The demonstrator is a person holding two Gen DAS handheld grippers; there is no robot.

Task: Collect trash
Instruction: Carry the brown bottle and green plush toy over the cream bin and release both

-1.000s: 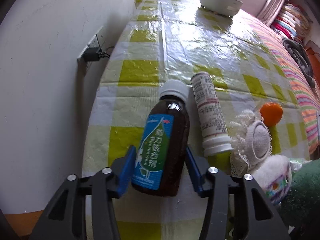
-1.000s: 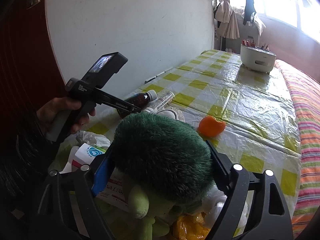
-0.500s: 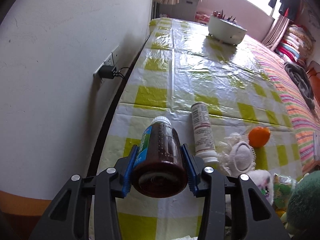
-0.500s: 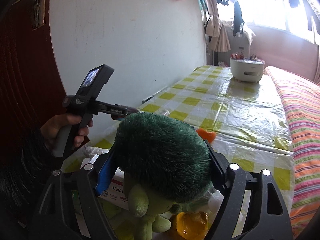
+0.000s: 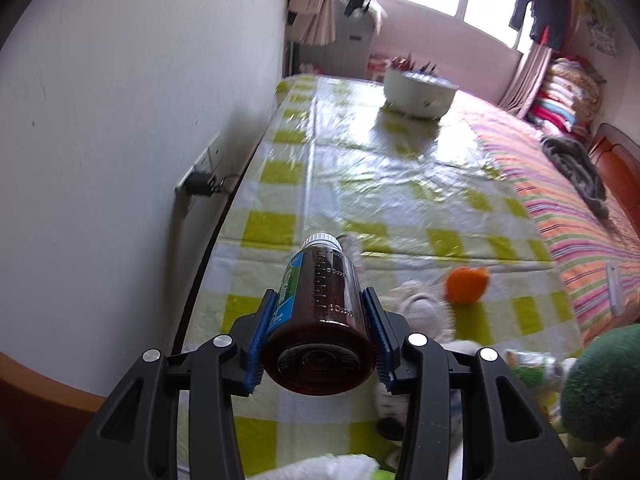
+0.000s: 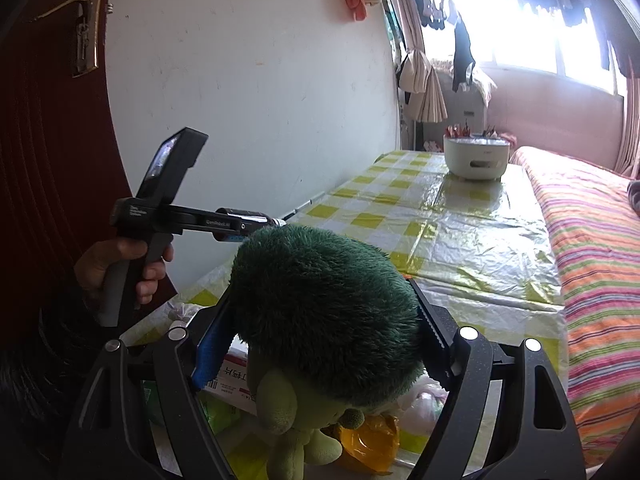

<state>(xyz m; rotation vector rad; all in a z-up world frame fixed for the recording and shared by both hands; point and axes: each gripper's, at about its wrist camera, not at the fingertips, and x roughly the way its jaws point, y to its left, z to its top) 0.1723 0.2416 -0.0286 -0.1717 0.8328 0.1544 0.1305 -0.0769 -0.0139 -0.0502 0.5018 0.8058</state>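
Observation:
My left gripper is shut on a brown medicine bottle with a blue-green label and white cap, held well above the checked tablecloth, base toward the camera. The left gripper also shows in the right wrist view, raised at the left. My right gripper is shut on a green plush toy and holds it above the table. The toy also shows at the right edge of the left wrist view. Below it lie a yellow wrapper and a small white box.
An orange peel and a white lacy plush lie on the cloth. A white bowl-shaped pot stands at the far end. A wall with a socket and plug runs along the left. A striped bed lies to the right.
My left gripper has lifted the brown bottle off the cloth and tipped it level. My right gripper has raised the green plush higher.

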